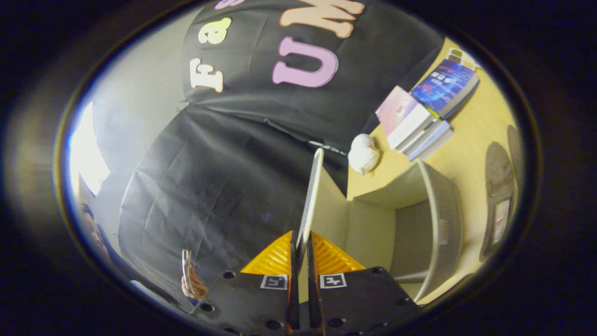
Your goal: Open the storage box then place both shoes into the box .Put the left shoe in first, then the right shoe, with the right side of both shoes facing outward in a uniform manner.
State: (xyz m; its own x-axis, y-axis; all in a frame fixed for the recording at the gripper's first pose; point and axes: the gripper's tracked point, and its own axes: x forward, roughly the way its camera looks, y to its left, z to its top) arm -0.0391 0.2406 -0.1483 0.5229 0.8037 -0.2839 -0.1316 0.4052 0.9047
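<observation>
One storage box [419,219], pale grey with its opening exposed, sits on a yellow tabletop [485,126] just ahead of the gripper's fingers and off to one side; it is the largest thing near the tool. Its lid [313,196], a thin light panel seen edge-on, runs straight away from the fingers, its long axis in line with them and its far end pointing toward the black cloth wall. The gripper [303,254] is clenched on the near edge of that lid, both fingers pressing its two faces, apparently so the panel can be swung clear and the box held open for the shoes. Beyond the box lies a dark shoe [498,196] flat on the table, its length running roughly alongside the box; which way its toe points is hard to tell. A stack of books [426,114] rests farther back by the wall, placed out of the working area. Smallest, a white crumpled object [364,154] sits near the books.
</observation>
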